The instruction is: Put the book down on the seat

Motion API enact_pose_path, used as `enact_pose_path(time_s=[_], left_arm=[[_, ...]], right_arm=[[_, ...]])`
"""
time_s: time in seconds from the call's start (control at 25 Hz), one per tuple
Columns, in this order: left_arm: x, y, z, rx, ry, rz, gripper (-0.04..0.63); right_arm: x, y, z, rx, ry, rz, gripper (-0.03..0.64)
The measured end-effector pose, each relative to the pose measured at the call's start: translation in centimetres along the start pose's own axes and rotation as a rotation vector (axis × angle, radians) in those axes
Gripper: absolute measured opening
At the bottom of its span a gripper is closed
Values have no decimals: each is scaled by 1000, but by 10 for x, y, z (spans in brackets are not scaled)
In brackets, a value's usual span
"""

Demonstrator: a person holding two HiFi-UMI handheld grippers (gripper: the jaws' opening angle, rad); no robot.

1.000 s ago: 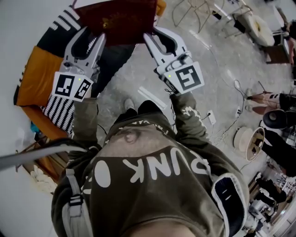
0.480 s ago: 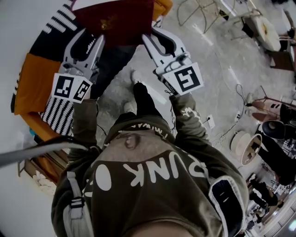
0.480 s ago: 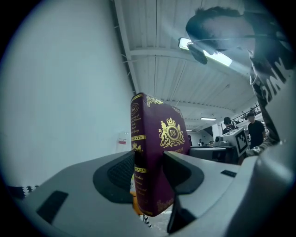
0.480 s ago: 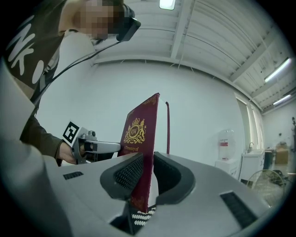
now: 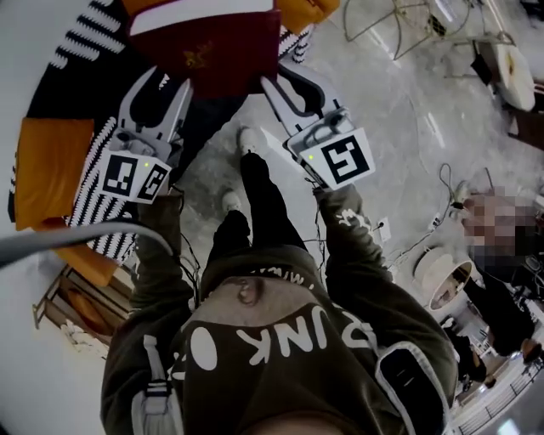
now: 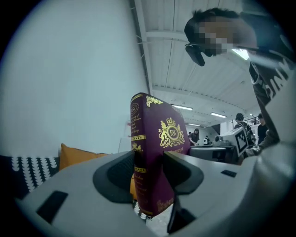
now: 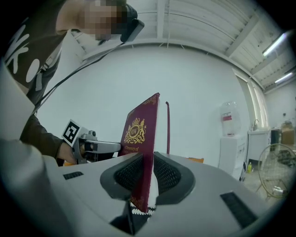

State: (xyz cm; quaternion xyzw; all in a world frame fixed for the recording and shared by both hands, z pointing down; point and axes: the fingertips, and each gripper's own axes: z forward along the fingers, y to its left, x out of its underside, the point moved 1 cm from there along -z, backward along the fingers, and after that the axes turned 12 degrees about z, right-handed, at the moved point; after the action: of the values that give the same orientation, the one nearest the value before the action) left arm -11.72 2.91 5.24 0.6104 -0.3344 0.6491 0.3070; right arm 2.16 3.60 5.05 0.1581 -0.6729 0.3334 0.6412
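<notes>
A maroon book (image 5: 208, 51) with a gold crest and white page edges hangs above the seat (image 5: 47, 161), a sofa in black, orange and striped patches along the wall. My left gripper (image 5: 172, 87) is shut on the book's spine side and my right gripper (image 5: 274, 85) is shut on its opposite edge. In the left gripper view the book (image 6: 159, 143) stands upright between the pads, with an orange cushion (image 6: 78, 155) behind. In the right gripper view the book (image 7: 141, 134) is pinched at its cover and pages by the jaws (image 7: 148, 178).
Grey floor (image 5: 399, 144) lies to the right with a wire chair (image 5: 399, 25), cables and a round basket (image 5: 442, 276). A wooden rack (image 5: 72, 306) stands at the lower left. Other people stand at the right. A white cabinet (image 7: 233, 155) shows in the right gripper view.
Both grippers have carried the book forward, further over the seat. The person has stepped forward with one leg, and the view has shifted with them.
</notes>
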Motion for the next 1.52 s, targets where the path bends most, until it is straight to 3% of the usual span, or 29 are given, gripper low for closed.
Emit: enact_pose_path(time_s=[0.36, 0.88, 1.12, 1.52], left_arm=[[158, 23, 22, -16, 107, -70, 173], [347, 56, 68, -72, 209, -142, 175], [407, 76, 73, -73, 266, -148, 175], [457, 84, 122, -59, 300, -146, 175]], right_arm=[[149, -54, 41, -4, 119, 97, 81], [323, -142, 102, 17, 237, 202, 81], [383, -156, 129, 18, 315, 230, 81], [422, -215, 148, 44, 363, 250, 82]])
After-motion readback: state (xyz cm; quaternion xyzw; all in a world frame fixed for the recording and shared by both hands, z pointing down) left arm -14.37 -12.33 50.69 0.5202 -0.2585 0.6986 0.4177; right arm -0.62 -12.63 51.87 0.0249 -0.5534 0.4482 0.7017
